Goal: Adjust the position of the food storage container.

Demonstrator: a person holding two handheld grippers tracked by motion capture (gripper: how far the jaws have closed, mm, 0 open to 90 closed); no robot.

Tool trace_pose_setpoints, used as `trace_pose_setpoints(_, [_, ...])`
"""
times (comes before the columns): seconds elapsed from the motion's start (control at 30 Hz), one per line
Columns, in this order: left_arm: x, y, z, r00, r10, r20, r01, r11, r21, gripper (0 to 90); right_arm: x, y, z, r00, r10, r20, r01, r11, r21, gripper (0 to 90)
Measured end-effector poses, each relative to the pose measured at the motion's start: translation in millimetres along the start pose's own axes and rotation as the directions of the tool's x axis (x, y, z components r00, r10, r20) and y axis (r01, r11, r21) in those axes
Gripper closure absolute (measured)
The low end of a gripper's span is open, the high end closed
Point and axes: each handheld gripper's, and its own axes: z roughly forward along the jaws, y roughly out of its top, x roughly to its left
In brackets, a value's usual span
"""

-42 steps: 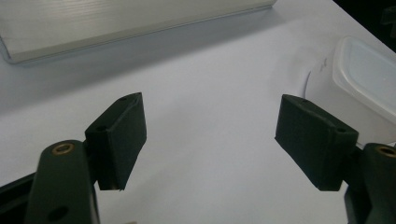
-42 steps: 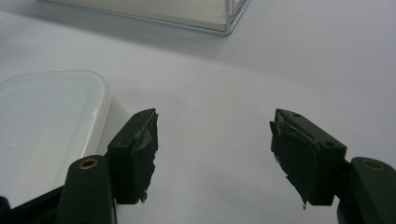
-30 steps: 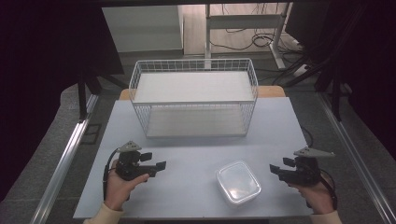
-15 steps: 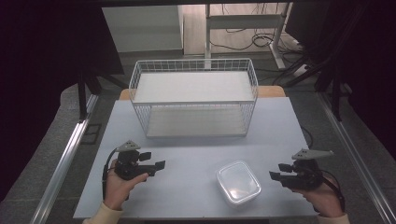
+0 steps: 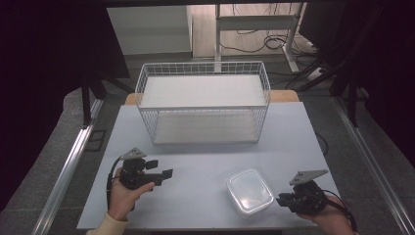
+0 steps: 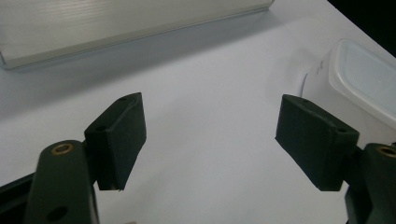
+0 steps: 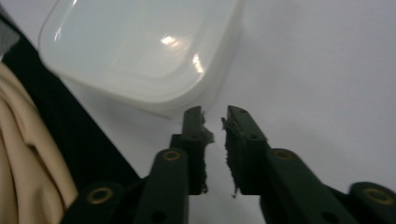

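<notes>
Our right gripper has just been closing its jaws to a narrow gap with nothing between them, just beside the container; we judge a push or rim grip is coming. Our left gripper stays released, well left of the container. One container, one basket, two grippers.

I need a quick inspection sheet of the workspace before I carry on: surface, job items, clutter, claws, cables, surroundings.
Surface: pale table, bare between items.
Job's things: lidded translucent container near the front right; white wire basket at the back, nothing seen inside.
Clutter: nothing seen.
Claws: left claw open, nothing between its jaws; right claw beside the container, its jaws have just been closing to a narrow gap with nothing between them.
Cables: black cable trails from the left claw; loose cables on the floor behind.
Surroundings: metal frame legs, dark curtains.
</notes>
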Motion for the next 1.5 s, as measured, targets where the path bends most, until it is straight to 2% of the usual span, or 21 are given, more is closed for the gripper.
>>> trace_pose_setpoints(0.1, [0.2, -0.4, 0.5, 1.0000, 0.000, -0.001, 0.000, 1.0000, 0.003, 24.0, 7.6, 0.0, 7.2, 0.9990, -0.041, -0.019, 0.042, 0.998, 0.042, 87.4])
trace_pose_setpoints(0.13, [0.2, -0.4, 0.5, 1.0000, 0.000, -0.001, 0.000, 1.0000, 0.003, 23.9, 7.6, 0.0, 7.2, 0.9990, -0.041, -0.019, 0.042, 0.998, 0.042, 87.4])
trace_pose_setpoints(0.17, [-0.5, -0.4, 0.5, 1.0000, 0.001, 0.000, -0.001, 1.0000, 0.003, 23.9, 12.3, 0.6, 11.8, 0.9974, -0.061, -0.037, 0.064, 0.996, 0.066, 89.3])
trace_pose_setpoints(0.3, [-1.2, -0.5, 0.9, 1.0000, 0.003, 0.002, -0.003, 1.0000, 0.004, 23.9, 20.9, 2.0, 18.4, 0.9934, -0.098, -0.059, 0.104, 0.990, 0.094, 89.4])
trace_pose_setpoints(0.4, [-0.9, -0.5, 0.9, 1.0000, 0.004, 0.000, -0.004, 1.0000, 0.004, 23.9, 23.5, 3.1, 20.2, 0.9927, -0.105, -0.059, 0.111, 0.989, 0.101, 89.4])
trace_pose_setpoints(0.7, [-0.1, -0.9, 2.2, 1.0000, 0.003, -0.001, -0.003, 1.0000, 0.008, 23.9, 21.2, 7.1, 20.3, 0.9957, -0.090, -0.023, 0.092, 0.993, 0.073, 89.4])
trace_pose_setpoints(0.87, [0.8, -0.9, 2.0, 1.0000, 0.000, -0.001, 0.000, 1.0000, 0.008, 23.9, 12.6, 13.0, 21.4, 0.9974, -0.069, 0.021, 0.068, 0.996, 0.051, 89.4])
trace_pose_setpoints(1.1, [1.6, -1.0, 2.3, 1.0000, -0.001, -0.002, 0.001, 1.0000, 0.009, 23.9, 4.5, 24.5, 25.8, 0.9973, -0.058, 0.045, 0.056, 0.998, 0.032, 89.4])
trace_pose_setpoints(1.5, [4.0, -1.1, 0.8, 1.0000, -0.007, 0.000, 0.007, 1.0000, 0.007, 23.8, 0.4, 45.8, 37.7, 0.9974, -0.057, 0.044, 0.056, 0.998, 0.021, 89.4])
